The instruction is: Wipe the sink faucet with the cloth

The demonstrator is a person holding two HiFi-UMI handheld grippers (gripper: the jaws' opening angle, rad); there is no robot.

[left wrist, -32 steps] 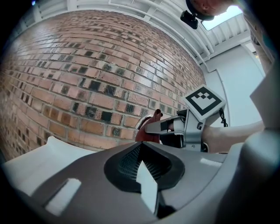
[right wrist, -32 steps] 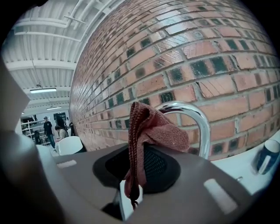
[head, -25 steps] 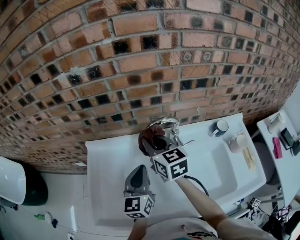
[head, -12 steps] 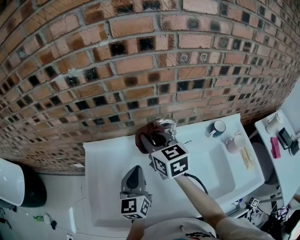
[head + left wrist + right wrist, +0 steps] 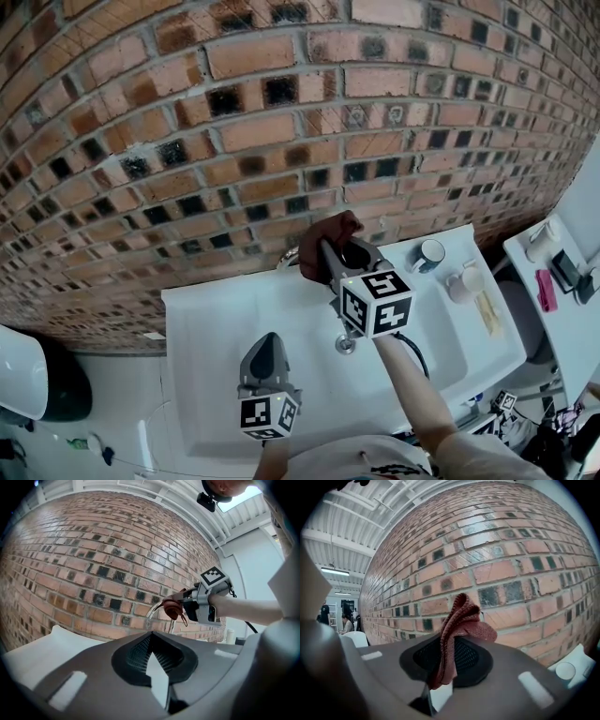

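A rough red-brown brick wall point(image 5: 234, 141) rises behind a smooth white sink point(image 5: 211, 323). At the sink's back edge stands a curved, shiny metal faucet point(image 5: 153, 613). The right gripper point(image 5: 330, 248) reaches over it, fingers clamped on a bunched, rust-red woven cloth point(image 5: 323, 232) that seems to press on the top of the faucet's arch, probably held there for wiping. The left gripper point(image 5: 270, 342) hangs low over the basin, fingers pressed together on nothing, likely kept out of the way.

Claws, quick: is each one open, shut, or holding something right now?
Left claw: shut, holding nothing.
Right claw: shut on the red cloth.
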